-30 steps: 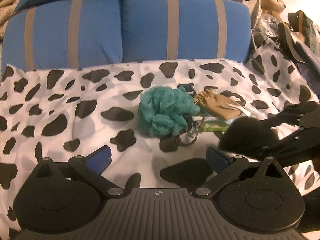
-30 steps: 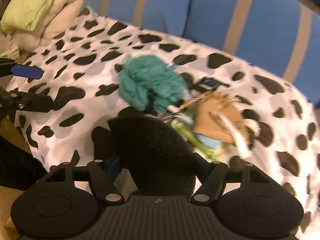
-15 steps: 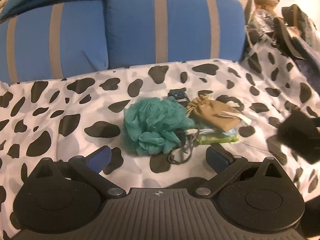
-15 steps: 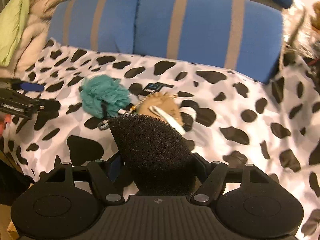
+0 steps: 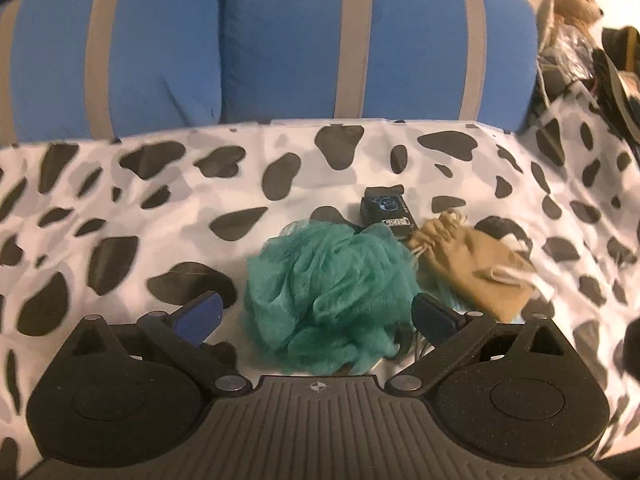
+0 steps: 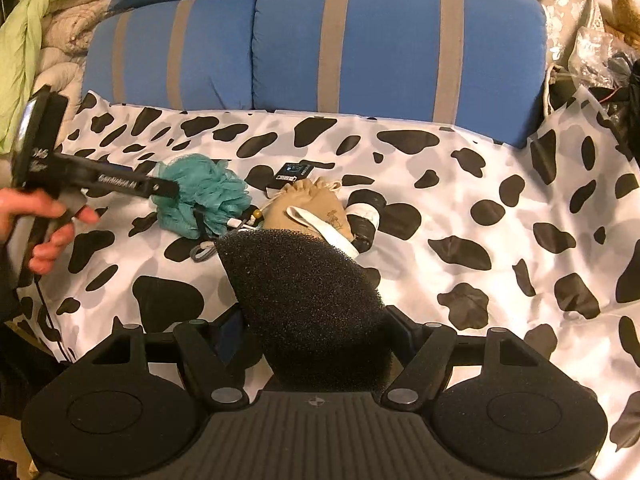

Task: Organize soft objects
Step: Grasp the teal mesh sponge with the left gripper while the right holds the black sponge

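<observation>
A: Why does the right gripper (image 6: pixel 316 316) hang back over the near part of the spotted sheet (image 6: pixel 500 184)?

B: It has the black sponge (image 6: pixel 304 304) pinched between its jaws, lifted off the sheet, probably so the left one gets room to work. The sponge bulges out ahead of the fingers, so the hold looks firm.

A: And the left gripper (image 5: pixel 316 312)?

B: Its jaws stand wide, one to each side of the teal loofah (image 5: pixel 328 296), the pads apparently not pressing it yet. That looks like lining up for a pinch. The loofah lies mid-sheet, with a tan pouch (image 5: pixel 472 268) just right of it and a small dark box (image 5: pixel 386 210) behind.

A: What has changed from a second ago?

B: The left gripper has closed in; then the loofah lay well ahead of its fingers, now it sits between them. The sponge was at the right edge of the left view, now almost gone from it. In the right view the pile has slid from the middle to the left.
</observation>
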The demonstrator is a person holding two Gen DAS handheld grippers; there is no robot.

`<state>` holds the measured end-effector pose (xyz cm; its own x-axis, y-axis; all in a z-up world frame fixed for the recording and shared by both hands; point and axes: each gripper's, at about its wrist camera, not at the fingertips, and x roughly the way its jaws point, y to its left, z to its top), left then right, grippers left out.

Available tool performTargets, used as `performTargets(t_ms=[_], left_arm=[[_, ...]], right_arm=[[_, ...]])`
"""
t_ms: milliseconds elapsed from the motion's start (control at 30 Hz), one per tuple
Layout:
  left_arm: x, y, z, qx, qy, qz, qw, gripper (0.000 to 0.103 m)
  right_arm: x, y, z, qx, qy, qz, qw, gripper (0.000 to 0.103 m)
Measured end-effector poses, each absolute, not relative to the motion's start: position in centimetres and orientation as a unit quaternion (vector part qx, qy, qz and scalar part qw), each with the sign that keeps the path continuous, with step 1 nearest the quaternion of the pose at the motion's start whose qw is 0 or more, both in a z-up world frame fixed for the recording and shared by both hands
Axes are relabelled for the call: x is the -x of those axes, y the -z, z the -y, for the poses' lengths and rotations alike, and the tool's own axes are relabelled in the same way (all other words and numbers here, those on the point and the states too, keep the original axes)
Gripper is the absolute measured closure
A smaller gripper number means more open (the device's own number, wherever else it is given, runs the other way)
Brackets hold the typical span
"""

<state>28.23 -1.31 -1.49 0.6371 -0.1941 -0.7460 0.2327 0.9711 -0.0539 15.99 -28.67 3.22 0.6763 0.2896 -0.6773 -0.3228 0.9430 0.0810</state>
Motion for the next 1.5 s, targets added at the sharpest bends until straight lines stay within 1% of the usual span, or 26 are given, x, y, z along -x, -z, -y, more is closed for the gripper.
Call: performTargets(t_ms=[233, 400, 433, 567, 633, 667, 733, 833, 933, 1100, 1400, 1500], left_arm=[[-31.0, 3.5, 2.1, -0.004, 0.115, -0.442, 0.890, 0.000], [-32.1, 4.6, 2.0, 0.027, 0.105, -0.455, 0.884, 0.001], [-32.2, 4.8, 1.9, 0.034, 0.102, -0.458, 0.882, 0.011], [-32.3, 5.0, 1.8, 0.051, 0.100, -0.466, 0.877, 0.031], [-31.9, 4.6, 2.0, 0.042, 0.102, -0.460, 0.881, 0.045], [-31.8, 4.5, 2.0, 0.039, 0.103, -0.457, 0.882, 0.047], [-31.5, 4.2, 2.0, 0.035, 0.107, -0.454, 0.884, 0.055], [-31.2, 3.9, 1.9, 0.036, 0.106, -0.452, 0.885, 0.061], [-30.6, 3.4, 1.9, 0.025, 0.111, -0.442, 0.890, 0.065], [-29.5, 2.3, 1.0, 0.031, 0.114, -0.423, 0.898, 0.070], [-26.4, -0.4, -0.2, 0.037, 0.132, -0.389, 0.911, 0.071], [-25.2, -0.9, -0.1, 0.018, 0.135, -0.381, 0.915, 0.071]], right_arm=[[-16.9, -3.1, 29.3, 0.016, -0.157, -0.374, 0.914, 0.027], [-17.4, -2.9, 29.4, 0.012, -0.155, -0.377, 0.913, 0.027], [-17.5, -2.9, 29.3, 0.014, -0.156, -0.377, 0.913, 0.027], [-17.5, -2.9, 28.9, 0.023, -0.164, -0.376, 0.911, 0.027], [-17.4, -2.8, 28.7, 0.028, -0.168, -0.376, 0.911, 0.027], [-17.4, -2.8, 28.6, 0.031, -0.169, -0.375, 0.911, 0.027], [-17.4, -2.8, 28.5, 0.034, -0.167, -0.374, 0.911, 0.027], [-17.5, -2.7, 28.6, 0.030, -0.160, -0.375, 0.913, 0.027], [-17.7, -2.7, 28.7, 0.027, -0.156, -0.375, 0.914, 0.027], [-17.9, -2.7, 28.8, 0.023, -0.149, -0.373, 0.916, 0.027], [-17.6, -2.8, 28.6, 0.020, -0.136, -0.364, 0.921, 0.027], [-17.4, -2.9, 28.5, 0.015, -0.136, -0.365, 0.921, 0.027]])
